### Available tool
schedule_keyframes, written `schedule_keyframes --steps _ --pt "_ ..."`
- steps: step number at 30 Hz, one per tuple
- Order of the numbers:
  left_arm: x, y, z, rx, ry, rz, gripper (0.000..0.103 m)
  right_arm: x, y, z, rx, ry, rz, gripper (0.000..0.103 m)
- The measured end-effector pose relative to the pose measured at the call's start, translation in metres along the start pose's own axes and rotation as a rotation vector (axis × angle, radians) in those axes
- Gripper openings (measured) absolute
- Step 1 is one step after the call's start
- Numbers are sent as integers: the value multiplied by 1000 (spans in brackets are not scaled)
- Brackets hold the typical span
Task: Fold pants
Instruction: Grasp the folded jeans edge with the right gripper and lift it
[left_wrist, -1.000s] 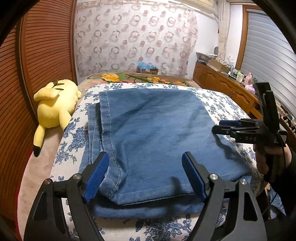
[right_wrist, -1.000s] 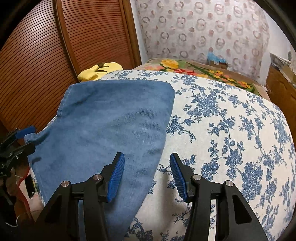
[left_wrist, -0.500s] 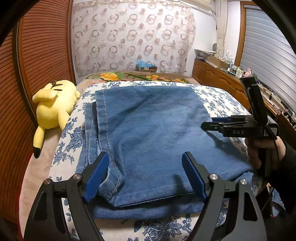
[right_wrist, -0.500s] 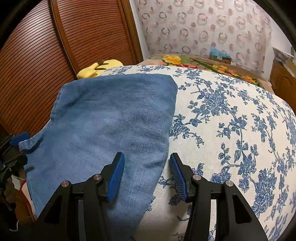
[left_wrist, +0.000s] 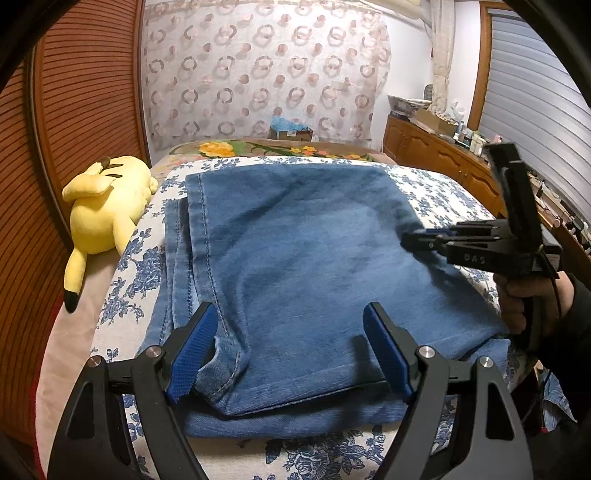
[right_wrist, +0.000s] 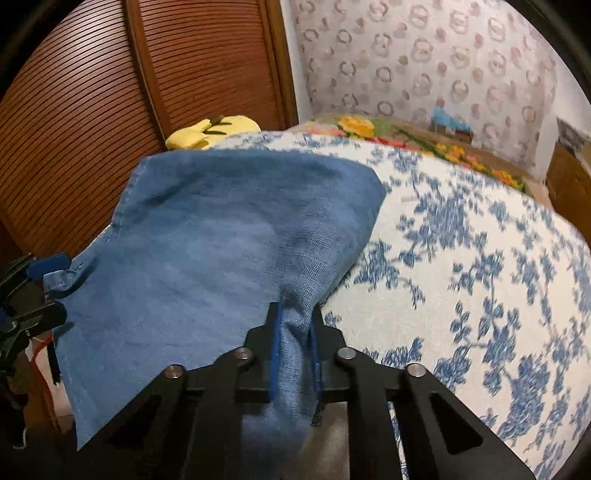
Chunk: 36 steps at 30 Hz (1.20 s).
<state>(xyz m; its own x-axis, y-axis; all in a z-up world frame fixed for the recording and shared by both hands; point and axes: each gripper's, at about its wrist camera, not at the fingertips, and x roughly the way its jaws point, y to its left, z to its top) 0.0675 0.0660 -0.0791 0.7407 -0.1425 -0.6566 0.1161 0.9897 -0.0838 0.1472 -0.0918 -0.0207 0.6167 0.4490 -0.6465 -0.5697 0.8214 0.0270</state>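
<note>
Your right gripper (right_wrist: 294, 354) pinches the jeans' (left_wrist: 295, 266) edge tight; your left gripper (left_wrist: 291, 350) gapes wide over their near hem, gripping nothing.

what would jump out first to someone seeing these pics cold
The folded blue pants fill the middle of the flowered bedspread. The right hand-held gripper is shut on their right edge, while the left hand-held gripper is open over the near hem. A yellow plush toy lies at the bed's left edge.

Our left gripper (left_wrist: 288, 350) hangs wide apart over the folded blue denim pants (left_wrist: 303, 266) on the floral-covered bed (left_wrist: 443, 192); our right gripper (left_wrist: 413, 238) reaches their right edge.
</note>
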Motion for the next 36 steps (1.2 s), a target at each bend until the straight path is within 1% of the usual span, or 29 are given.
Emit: schedule_keyframes --steps 2,4,6,11,14,18,25,27,29,33,34,35,36 --pt "2 -1 1 4 2 4 82 -6 3 2 -19 -29 -18 9" --pt "1 -3 3 10 -4 2 82 -16 4 7 -34 -78 -28 8" --pt "0 -6 6 14 -9 -2 82 -26 2 12 -40 -103 -34 8" --pt "-1 -16 15 39 -19 -15 82 -44 -16 17 -45 -137 -78 7" --pt "2 -19 20 49 -19 -25 82 -50 -35 18 -29 -135 -122 7" --pt "9 -28 29 60 -18 -46 82 -62 -71 15 5 -125 -199 7" --pt "26 -56 47 94 -17 -84 82 -92 -125 -2 79 -124 -306 7" --pt "31 -66 51 112 -13 -96 82 -98 -138 -9 110 -123 -308 8" --pt "38 -78 57 129 -7 -113 82 -99 -149 -18 140 -120 -289 8" --pt "54 -99 66 160 12 -134 82 -96 -149 -27 147 -104 -283 10" --pt "56 -104 67 166 15 -135 82 -93 -148 -25 144 -102 -284 12" --pt "59 -109 69 172 18 -140 82 -91 -148 -25 144 -100 -287 16" --pt "63 -114 71 177 22 -147 82 -91 -151 -25 146 -100 -291 17"
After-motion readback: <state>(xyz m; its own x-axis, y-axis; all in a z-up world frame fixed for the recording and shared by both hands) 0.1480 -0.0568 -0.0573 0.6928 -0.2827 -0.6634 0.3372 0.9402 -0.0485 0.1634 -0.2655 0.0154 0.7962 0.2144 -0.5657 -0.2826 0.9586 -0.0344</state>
